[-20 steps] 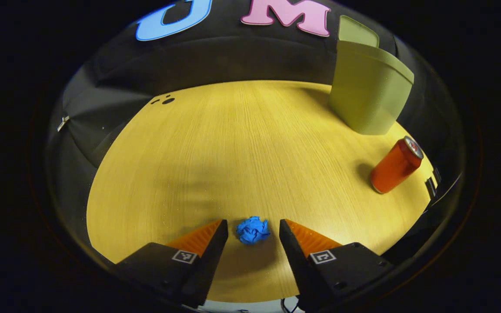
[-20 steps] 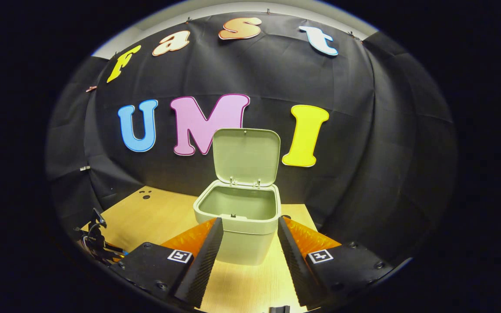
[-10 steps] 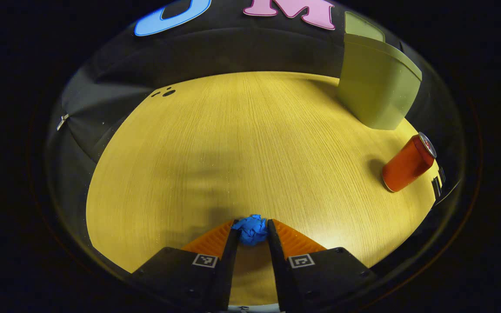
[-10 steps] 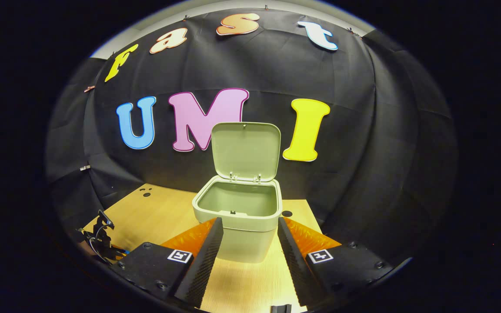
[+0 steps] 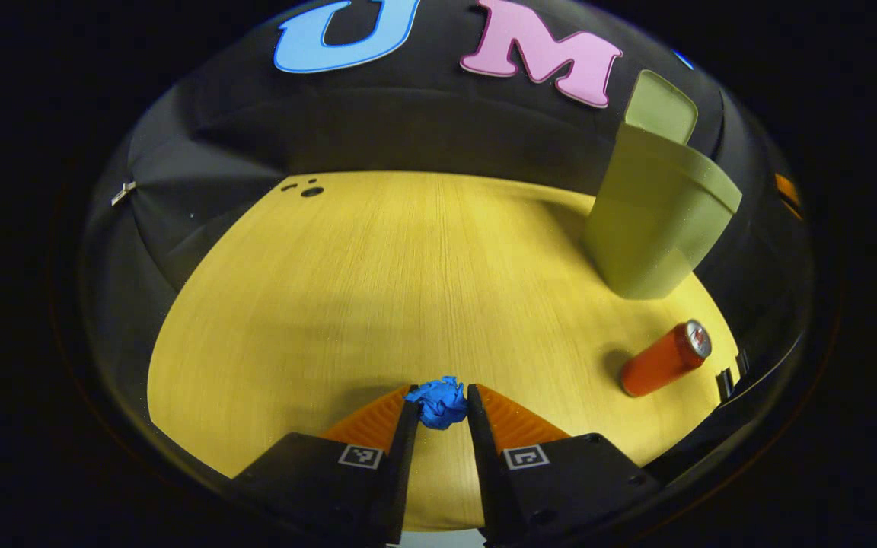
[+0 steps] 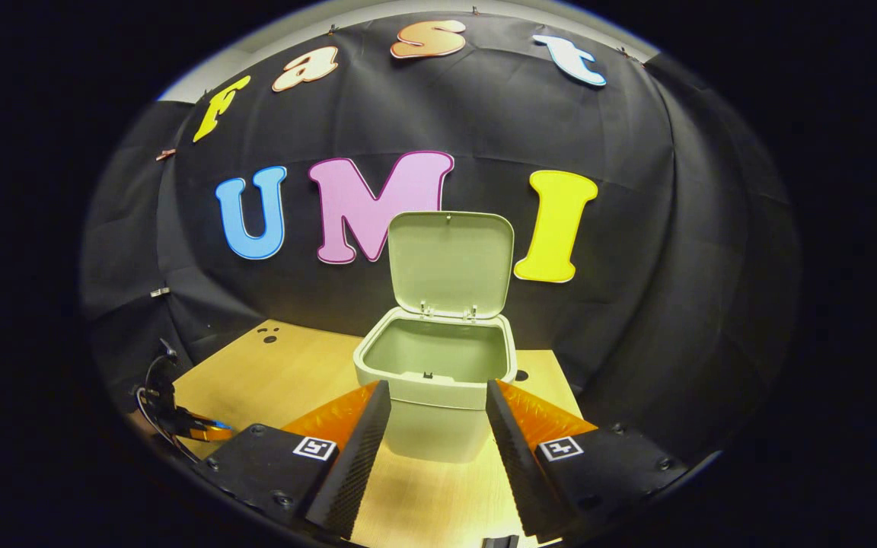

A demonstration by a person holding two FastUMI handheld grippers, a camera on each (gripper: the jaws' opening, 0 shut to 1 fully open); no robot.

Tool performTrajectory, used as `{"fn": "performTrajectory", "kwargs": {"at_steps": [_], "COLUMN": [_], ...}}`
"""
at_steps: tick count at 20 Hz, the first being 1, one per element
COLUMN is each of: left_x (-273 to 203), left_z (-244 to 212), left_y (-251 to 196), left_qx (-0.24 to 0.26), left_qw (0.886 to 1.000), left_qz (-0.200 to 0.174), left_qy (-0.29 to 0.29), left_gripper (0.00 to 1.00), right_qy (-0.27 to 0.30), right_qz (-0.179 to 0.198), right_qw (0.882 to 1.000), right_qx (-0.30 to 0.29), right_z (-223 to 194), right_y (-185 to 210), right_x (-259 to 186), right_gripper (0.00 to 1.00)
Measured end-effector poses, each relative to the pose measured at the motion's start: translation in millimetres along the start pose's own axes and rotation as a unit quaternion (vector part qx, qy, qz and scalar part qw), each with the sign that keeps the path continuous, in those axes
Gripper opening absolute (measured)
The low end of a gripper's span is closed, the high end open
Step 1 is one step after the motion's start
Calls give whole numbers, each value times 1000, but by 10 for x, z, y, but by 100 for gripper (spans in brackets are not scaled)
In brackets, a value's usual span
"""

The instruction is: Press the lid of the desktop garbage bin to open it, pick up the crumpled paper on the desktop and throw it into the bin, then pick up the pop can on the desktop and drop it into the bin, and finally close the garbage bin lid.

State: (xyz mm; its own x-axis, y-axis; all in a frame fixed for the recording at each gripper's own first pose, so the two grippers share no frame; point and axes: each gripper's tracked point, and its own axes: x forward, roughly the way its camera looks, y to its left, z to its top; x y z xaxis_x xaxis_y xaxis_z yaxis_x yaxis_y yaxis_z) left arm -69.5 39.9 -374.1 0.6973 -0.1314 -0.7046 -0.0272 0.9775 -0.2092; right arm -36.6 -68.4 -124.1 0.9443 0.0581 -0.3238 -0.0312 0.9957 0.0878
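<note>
The wooden counter [image 5: 377, 289] carries everything the task needs. Largest on it is the green garbage bin [image 6: 432, 388], standing toward the back by the black cloth wall with its lid [image 6: 450, 262] tipped upright on its hinges, so the first step, pressing the lid open, looks done. As far as the right gripper view reaches into it, the bin's inside appears bare, which suggests nothing has been thrown in so far.

The right hand-held gripper [image 6: 435, 445] hangs in front of the bin with its jaws spread wide and nothing between them.

The orange pop can [image 5: 665, 359] stands on the counter near the bin's base, apart from it and untouched; its turn comes later.

The left hand-held gripper [image 5: 440, 438] is well away from the bin, closed on the smallest item, the blue crumpled paper [image 5: 438, 402], both fingers pressing its sides. Whether the paper is clear of the counter cannot be told.

So the paper pickup is in hand; carrying and dropping it into the bin, then the can, then closing the lid all remain.
</note>
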Motion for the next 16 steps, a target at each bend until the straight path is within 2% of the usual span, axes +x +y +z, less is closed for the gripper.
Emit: {"fn": "performTrajectory", "kwargs": {"at_steps": [4,8,13,14,16], "left_x": [-253,-524,-719,-736,-748], "left_z": [626,1276,1912,2018,2211], "left_y": [-176,-429,-698,-762,-887], "left_qx": [-1,2,12,17,28], "left_qw": [998,991,980,978,974], "left_qz": [-14,-34,-59,-64,-74], "left_qy": [-65,-133,-190,-199,-213], "left_gripper": [43,43,43,39,43], "right_qy": [-5,-9,-7,-6,-4], "right_qz": [21,34,39,39,42], "right_qw": [1000,999,999,999,999], "right_qx": [13,8,21,24,34], "right_z": [8,6,-30,-37,-48], "right_y": [106,167,174,167,158], "right_x": [7,7,-3,-10,-24], "right_gripper": [81,81,87,88,94]}}
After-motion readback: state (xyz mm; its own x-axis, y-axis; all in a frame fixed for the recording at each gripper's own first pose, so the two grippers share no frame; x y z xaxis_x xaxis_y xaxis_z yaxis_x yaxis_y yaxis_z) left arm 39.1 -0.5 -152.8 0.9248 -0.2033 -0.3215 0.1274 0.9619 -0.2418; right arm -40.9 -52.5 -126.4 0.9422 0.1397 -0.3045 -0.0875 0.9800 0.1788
